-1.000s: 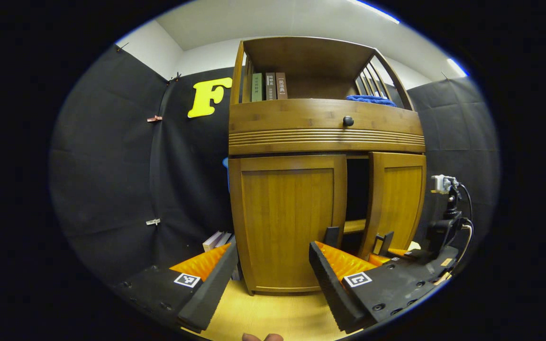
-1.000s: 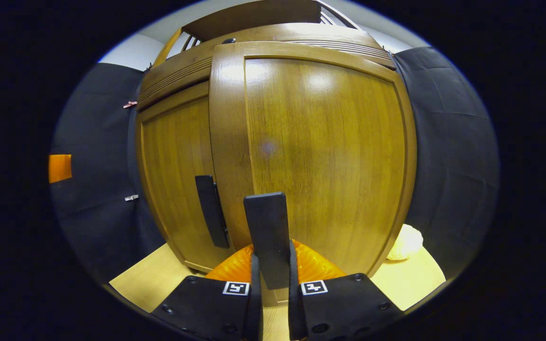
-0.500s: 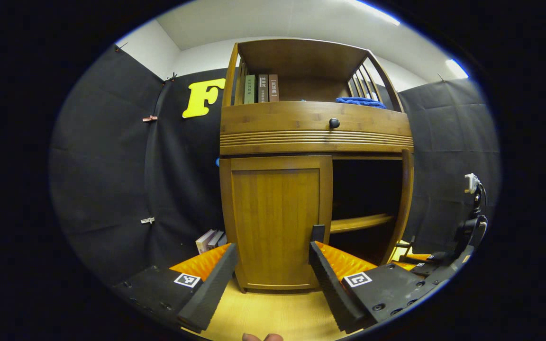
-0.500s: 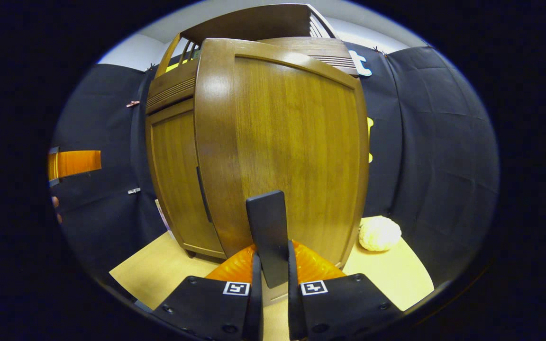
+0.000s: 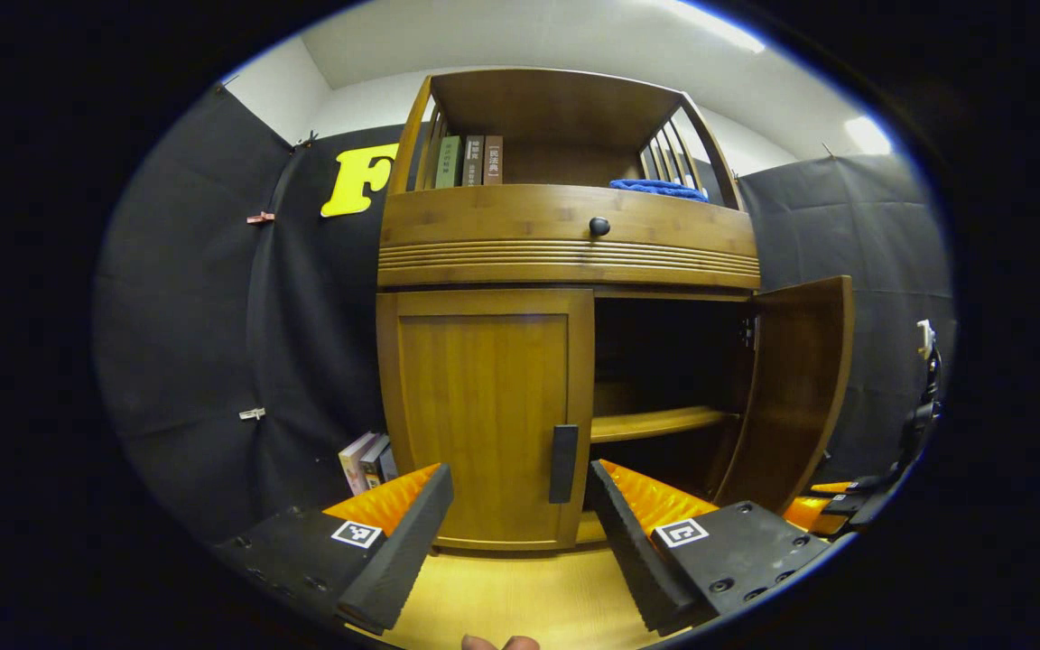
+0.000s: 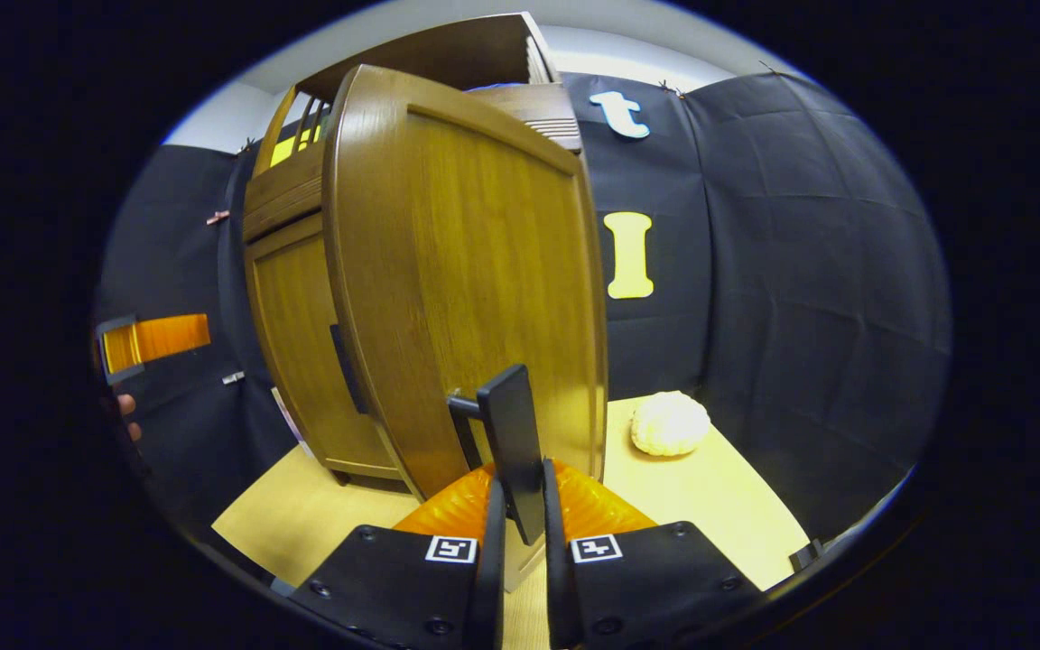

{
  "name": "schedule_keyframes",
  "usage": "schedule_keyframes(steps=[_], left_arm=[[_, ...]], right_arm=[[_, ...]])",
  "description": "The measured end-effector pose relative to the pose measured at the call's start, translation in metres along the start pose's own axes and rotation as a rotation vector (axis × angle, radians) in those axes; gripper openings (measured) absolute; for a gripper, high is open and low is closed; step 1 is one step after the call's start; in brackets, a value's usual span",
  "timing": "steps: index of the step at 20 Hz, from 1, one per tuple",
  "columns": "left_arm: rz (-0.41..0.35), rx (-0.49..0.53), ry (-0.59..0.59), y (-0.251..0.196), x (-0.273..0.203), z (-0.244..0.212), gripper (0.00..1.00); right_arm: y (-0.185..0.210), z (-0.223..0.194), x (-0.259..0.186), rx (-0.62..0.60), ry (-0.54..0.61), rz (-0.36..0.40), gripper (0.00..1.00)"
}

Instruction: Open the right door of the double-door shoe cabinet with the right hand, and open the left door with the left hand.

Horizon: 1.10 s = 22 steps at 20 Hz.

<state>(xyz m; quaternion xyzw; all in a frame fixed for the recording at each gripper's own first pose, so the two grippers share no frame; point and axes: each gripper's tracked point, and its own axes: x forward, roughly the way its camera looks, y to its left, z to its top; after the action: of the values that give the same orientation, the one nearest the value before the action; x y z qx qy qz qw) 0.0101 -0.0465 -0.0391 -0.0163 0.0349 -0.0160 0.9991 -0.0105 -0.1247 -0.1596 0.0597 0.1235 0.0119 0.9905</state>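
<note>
Right gripper (image 6: 517, 533) clamped right door handle (image 6: 509, 447), lower centre; door (image 6: 475, 271) swung wide. Left gripper (image 5: 520, 533) gaped wide before left door handle (image 5: 562, 463); should centre handle, then close.

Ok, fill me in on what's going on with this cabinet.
A person holding a gripper in each hand is opening a double-door shoe cabinet. The right gripper is shut on the handle of the right door, which stands swung wide open, showing a shelf inside. The left door is closed; the left gripper is open and faces its handle, short of it.
</note>
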Motion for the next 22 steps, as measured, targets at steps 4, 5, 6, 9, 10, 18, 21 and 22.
schedule_keyframes(steps=[4, 5, 6, 9, 10, 18, 21, 22], left_arm=[[-0.035, -0.002, -0.003, -0.016, 0.010, 0.003, 0.94], [-0.042, -0.002, -0.003, -0.019, 0.010, 0.001, 0.94], [-0.050, -0.003, -0.003, -0.022, 0.013, 0.001, 0.94], [-0.063, 0.006, -0.003, -0.029, 0.020, 0.001, 0.94], [-0.061, 0.010, -0.003, -0.029, 0.022, 0.000, 0.93], [-0.038, 0.011, 0.006, -0.035, 0.045, -0.006, 0.93], [-0.023, 0.012, 0.004, -0.036, 0.056, -0.008, 0.93], [-0.019, 0.013, 0.001, -0.036, 0.061, -0.009, 0.93]], right_arm=[[-0.022, 0.014, -0.011, -0.012, 0.002, -0.003, 0.22], [-0.033, 0.015, -0.013, -0.022, 0.006, -0.020, 0.20], [-0.042, 0.017, -0.015, -0.027, 0.007, -0.034, 0.18], [-0.068, 0.023, -0.018, -0.016, 0.004, -0.066, 0.18], [-0.077, 0.025, -0.020, -0.015, 0.000, -0.073, 0.18], [-0.112, 0.032, -0.027, -0.019, -0.012, -0.090, 0.18], [-0.118, 0.034, -0.029, -0.036, -0.012, -0.126, 0.18], [-0.125, 0.035, -0.033, -0.041, -0.012, -0.148, 0.18]])
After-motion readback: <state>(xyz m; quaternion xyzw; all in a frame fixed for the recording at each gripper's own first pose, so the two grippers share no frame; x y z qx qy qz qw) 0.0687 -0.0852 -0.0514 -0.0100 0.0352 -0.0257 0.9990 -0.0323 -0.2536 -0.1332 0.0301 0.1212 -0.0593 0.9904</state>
